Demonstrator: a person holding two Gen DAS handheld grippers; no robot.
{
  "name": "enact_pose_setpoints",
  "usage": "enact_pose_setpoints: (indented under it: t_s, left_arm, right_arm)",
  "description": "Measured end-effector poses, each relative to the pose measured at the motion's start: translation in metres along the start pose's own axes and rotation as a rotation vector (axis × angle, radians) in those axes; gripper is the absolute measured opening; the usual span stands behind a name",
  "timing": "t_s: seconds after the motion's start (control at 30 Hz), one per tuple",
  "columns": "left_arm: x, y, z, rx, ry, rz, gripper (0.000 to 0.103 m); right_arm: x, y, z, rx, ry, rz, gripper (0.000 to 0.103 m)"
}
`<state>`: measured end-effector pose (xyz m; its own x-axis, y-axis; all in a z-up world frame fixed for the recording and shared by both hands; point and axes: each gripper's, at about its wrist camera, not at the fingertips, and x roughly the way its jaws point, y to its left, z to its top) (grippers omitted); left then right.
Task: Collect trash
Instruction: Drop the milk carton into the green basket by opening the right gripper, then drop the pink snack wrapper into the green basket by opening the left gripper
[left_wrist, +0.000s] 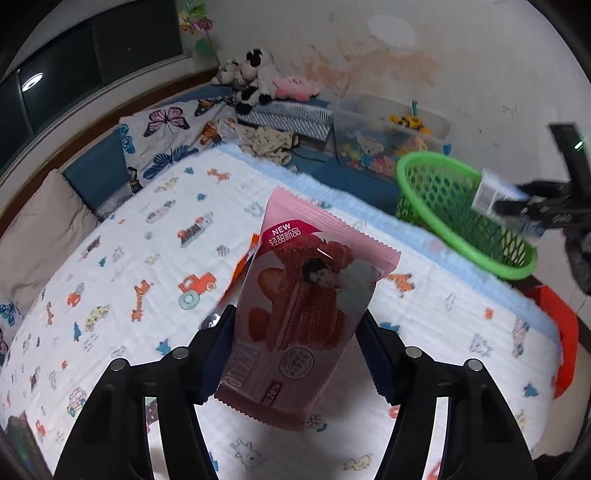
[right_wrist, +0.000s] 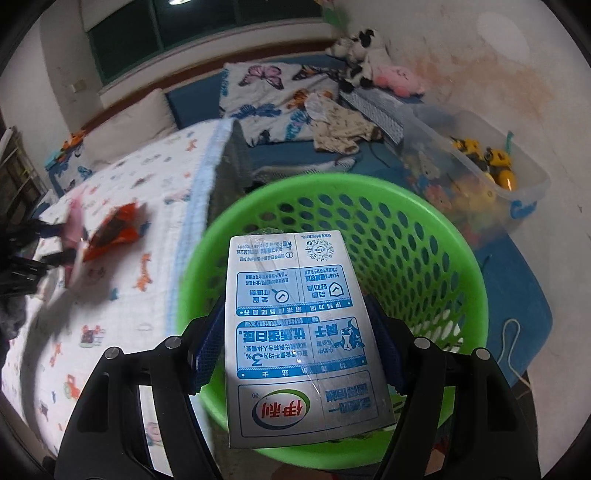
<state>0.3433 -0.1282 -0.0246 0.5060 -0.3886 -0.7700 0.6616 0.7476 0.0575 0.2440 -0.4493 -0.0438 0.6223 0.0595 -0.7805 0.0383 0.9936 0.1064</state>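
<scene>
Held over the green basket (right_wrist: 436, 258), the milk carton (right_wrist: 299, 339) sits clamped in the right gripper (right_wrist: 295, 354), long axis pointing away from it along the fingers, not yet dropped. Left gripper (left_wrist: 295, 350) grips a pink wrapper (left_wrist: 306, 314), lifted off the bed (left_wrist: 110, 258), long axis running up and away; an orange wrapper (right_wrist: 114, 232) lies on the bed uncollected, and the basket looks empty
</scene>
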Motion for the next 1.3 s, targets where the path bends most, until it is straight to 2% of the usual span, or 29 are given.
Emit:
enact_pose_setpoints:
  t_s: [0.3,0.5,0.63,1.07,1.3]
  left_arm:
    - [-0.026,-0.016,0.013,-0.024,-0.039,-0.021,0.062]
    - [-0.029,-0.037,0.023,-0.015,-0.060,-0.064,0.062]
    - [-0.027,-0.052,0.032,-0.015,-0.068,-0.102,0.062]
    - [0.005,-0.118,0.080,-0.005,-0.057,-0.225,0.062]
    - [0.033,-0.150,0.093,0.003,-0.023,-0.248,0.062]
  right_arm:
    - [0.027,-0.025,-0.009,0.052,0.045,-0.057,0.071]
    - [0.032,-0.043,-0.010,0.100,0.035,-0.079,0.073]
    - [0.024,-0.048,-0.008,0.116,0.010,-0.087,0.077]
    - [-0.027,-0.062,-0.013,0.143,-0.087,-0.086,0.077]
    - [-0.054,-0.069,-0.019,0.149,-0.138,-0.074,0.077]
